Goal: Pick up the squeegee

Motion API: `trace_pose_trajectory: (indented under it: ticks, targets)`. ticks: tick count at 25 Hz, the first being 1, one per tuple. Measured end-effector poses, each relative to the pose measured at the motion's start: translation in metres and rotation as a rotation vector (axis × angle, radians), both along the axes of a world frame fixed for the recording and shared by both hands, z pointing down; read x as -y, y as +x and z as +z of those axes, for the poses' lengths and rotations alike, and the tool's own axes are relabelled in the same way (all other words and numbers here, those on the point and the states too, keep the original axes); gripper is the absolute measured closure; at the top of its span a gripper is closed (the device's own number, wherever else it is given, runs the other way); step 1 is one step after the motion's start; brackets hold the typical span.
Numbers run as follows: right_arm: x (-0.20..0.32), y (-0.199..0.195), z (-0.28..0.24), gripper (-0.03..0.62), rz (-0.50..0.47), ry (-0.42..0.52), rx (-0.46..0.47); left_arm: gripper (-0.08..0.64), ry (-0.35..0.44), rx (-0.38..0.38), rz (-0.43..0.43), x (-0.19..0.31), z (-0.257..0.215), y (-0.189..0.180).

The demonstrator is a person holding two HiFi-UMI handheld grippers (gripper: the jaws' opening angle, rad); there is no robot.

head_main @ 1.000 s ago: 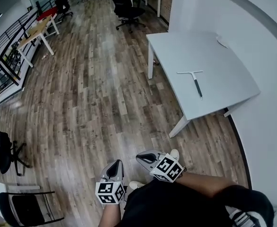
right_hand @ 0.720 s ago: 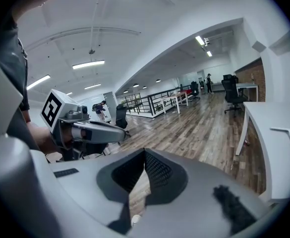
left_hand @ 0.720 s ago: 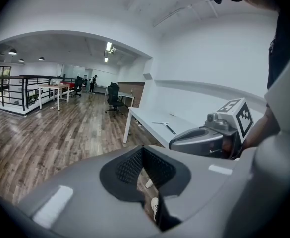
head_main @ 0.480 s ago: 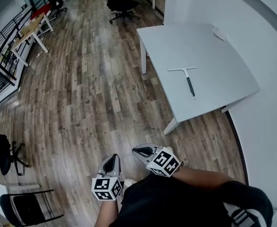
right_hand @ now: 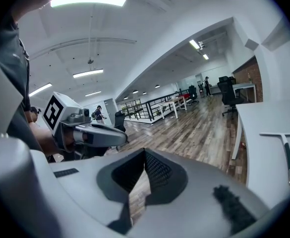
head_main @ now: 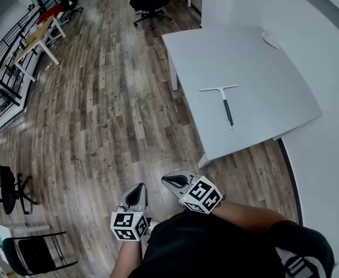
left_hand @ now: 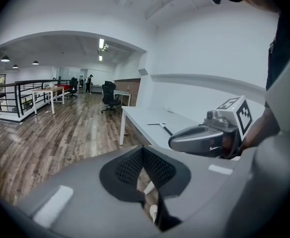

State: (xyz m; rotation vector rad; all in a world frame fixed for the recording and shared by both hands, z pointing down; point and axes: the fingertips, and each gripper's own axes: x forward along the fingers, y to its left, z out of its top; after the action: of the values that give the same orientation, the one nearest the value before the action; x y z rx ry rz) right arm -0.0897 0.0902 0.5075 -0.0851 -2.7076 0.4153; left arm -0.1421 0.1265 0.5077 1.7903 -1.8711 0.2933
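One squeegee (head_main: 224, 100) here, lying flat about mid-counter. Its T-bar blade faces the far edge and the dark handle points back at the near edge. The white counter (head_main: 262, 68) sits tight against the wall (head_main: 325, 51) on its right side. Only one other thing is on it, a small white object (head_main: 269, 39) up by the far corner at the wall, well apart from the squeegee.

Two grippers, both low in the head view and well short of the counter, with wood floor (head_main: 128, 114) between them and its near corner. The left gripper (head_main: 135, 197) has its fingers closed with nothing in them. Same for the right gripper (head_main: 172, 181), fingers pressed together and empty.

Two counter legs show, one at the near corner (head_main: 204, 161) and one at the far left corner (head_main: 173, 77).

Around the room:
- one black office chair (head_main: 149, 2) past the counter's far end
- two more black chairs at the left edge, one (head_main: 4, 187) above the other (head_main: 33, 253)
- one wooden table (head_main: 39, 36) up left
- a black railing (head_main: 1, 91) running beside that table
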Motion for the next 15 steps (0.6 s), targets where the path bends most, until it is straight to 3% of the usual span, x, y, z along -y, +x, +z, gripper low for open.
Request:
trace_pose_trajectory:
  ticks: [15]
  targets:
    - [0.104, 0.088, -0.004, 0.586, 0.080, -0.035, 0.040, 0.554, 0.013, 0.039, 0.004, 0.102, -0.015, 0.074]
